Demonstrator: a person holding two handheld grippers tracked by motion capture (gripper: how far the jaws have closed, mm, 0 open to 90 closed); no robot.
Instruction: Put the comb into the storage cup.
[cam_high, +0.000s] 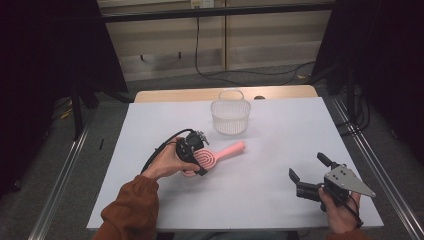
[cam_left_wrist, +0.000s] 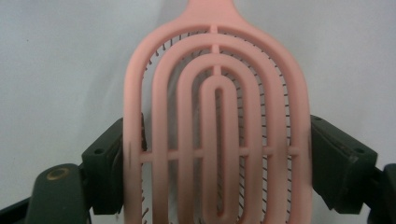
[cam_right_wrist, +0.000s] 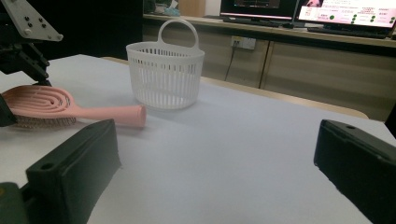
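Left tool (cam_high: 196, 152) clamps the pink plastic vented hairbrush (cam_high: 216, 155), hiding its head's edges; right tool (cam_high: 308, 171) gapes apart, white slotted plastic basket (cam_high: 230, 116) sits far.

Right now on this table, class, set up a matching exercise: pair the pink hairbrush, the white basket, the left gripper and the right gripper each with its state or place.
1 pink hairbrush
2 white basket
3 left gripper
4 right gripper

A stands upright near the table's far edge
B open, holding nothing
C lies flat, handle towards the basket
D jaws on either side of the brush head

Pairs: 1-C, 2-A, 3-D, 4-B
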